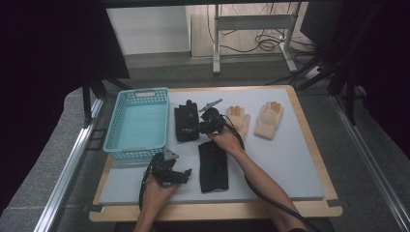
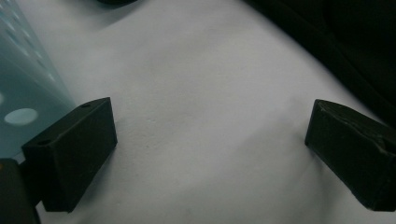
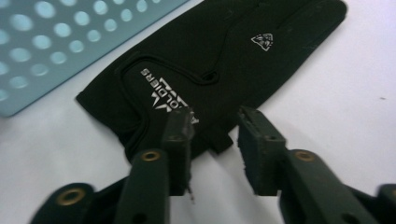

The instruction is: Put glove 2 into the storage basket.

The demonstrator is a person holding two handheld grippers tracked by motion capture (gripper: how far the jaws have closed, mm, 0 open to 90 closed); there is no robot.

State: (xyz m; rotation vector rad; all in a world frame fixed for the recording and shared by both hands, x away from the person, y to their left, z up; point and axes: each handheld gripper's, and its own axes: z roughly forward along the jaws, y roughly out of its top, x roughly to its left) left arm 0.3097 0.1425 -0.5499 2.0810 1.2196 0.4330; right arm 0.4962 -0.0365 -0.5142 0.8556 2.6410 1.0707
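A pale grey mat [image 1: 290, 159] was spread over a wooden table, with dark curtains and a grey floor seen around it. The black glove [image 3: 219, 70] with white letters was laid flat on the mat, just beside the blue basket [image 1: 138, 123]. In the right gripper view, the right gripper [image 3: 215, 135] was held over the glove's cuff edge, its jaws a little apart, and nothing was pinched between them yet.

The glove was judged to be light, soft and floppy (it would likely hang and fold when lifted). It was not thought to be slippery or easy to break. The cuff edge near the small tab was judged a good spot to be grabbed, since the cloth there is thick.

The left gripper [image 1: 170, 170] was kept low over the bare mat near the basket's front corner, its jaws wide apart and empty. A second black glove [image 1: 213, 166] was laid close by, under the right forearm, and two cream gloves [image 1: 255, 119] were laid farther to the right. The basket wall was close to the glove and could be bumped.
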